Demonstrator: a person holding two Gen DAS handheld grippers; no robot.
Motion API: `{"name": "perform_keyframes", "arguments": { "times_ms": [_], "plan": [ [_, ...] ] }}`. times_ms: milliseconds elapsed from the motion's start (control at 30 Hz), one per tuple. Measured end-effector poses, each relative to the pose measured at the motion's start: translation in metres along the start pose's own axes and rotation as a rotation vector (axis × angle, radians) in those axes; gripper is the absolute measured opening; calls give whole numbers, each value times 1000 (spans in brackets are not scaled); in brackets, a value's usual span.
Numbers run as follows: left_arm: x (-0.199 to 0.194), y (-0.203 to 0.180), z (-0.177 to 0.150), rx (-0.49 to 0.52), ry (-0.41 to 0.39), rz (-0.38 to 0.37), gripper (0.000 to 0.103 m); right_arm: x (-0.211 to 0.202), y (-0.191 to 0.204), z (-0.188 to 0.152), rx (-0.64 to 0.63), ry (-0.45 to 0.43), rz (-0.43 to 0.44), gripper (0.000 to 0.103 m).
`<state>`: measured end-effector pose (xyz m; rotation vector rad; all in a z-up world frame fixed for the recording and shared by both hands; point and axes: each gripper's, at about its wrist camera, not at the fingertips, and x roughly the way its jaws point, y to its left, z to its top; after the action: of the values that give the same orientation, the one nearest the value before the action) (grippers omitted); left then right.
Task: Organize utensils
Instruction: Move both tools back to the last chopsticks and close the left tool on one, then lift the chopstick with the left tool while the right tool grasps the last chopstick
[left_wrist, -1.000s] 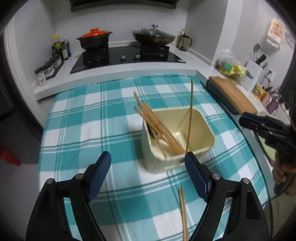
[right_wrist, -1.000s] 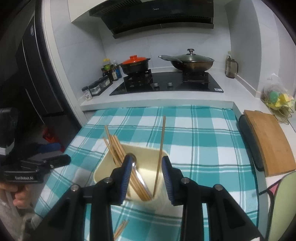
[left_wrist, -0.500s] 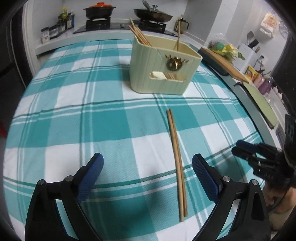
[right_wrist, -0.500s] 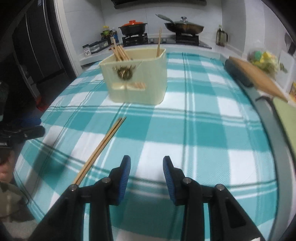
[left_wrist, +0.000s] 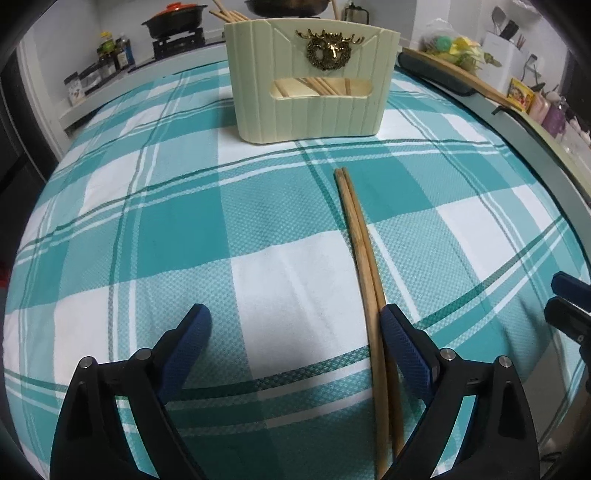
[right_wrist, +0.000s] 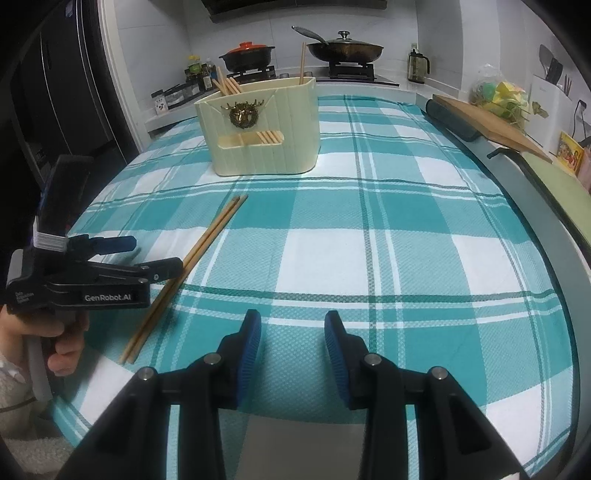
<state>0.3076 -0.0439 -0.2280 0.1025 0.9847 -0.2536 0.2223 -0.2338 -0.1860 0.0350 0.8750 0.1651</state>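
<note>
Chopsticks (left_wrist: 364, 273) lie paired at centre right of the left view, below the holder (left_wrist: 312, 79). Left claw (left_wrist: 295, 325), wide and closing, empty, has its right pad beside them; a squeeze might part the pair. Right claw (right_wrist: 292, 341), part-open, holds nothing. Both sit lower than a second ago.
</note>
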Motion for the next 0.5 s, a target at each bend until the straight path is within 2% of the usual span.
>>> {"name": "perform_keyframes", "arguments": {
  "times_ms": [100,167,200,267,300,367,500],
  "plan": [
    [0,5,-2,-37,12,-24,83,1,0,0,0,-3,-5,36],
    [-2,2,-4,-22,5,-1,69,3,0,0,-2,-2,-10,36],
    [-3,0,-5,-12,5,-7,66,4,1,0,-5,-2,-12,36],
    [-5,-8,-8,22,-2,-7,46,6,4,-1,-7,-2,-12,36],
    [-7,-12,-10,43,-9,-3,41,7,5,-1,-8,0,-7,36],
    [-8,-18,-11,58,-17,-8,10,10,9,0,-12,5,-1,36],
    [-13,-8,-17,-17,-24,3,5,15,17,-1,-16,18,12,36]
  ]
}}
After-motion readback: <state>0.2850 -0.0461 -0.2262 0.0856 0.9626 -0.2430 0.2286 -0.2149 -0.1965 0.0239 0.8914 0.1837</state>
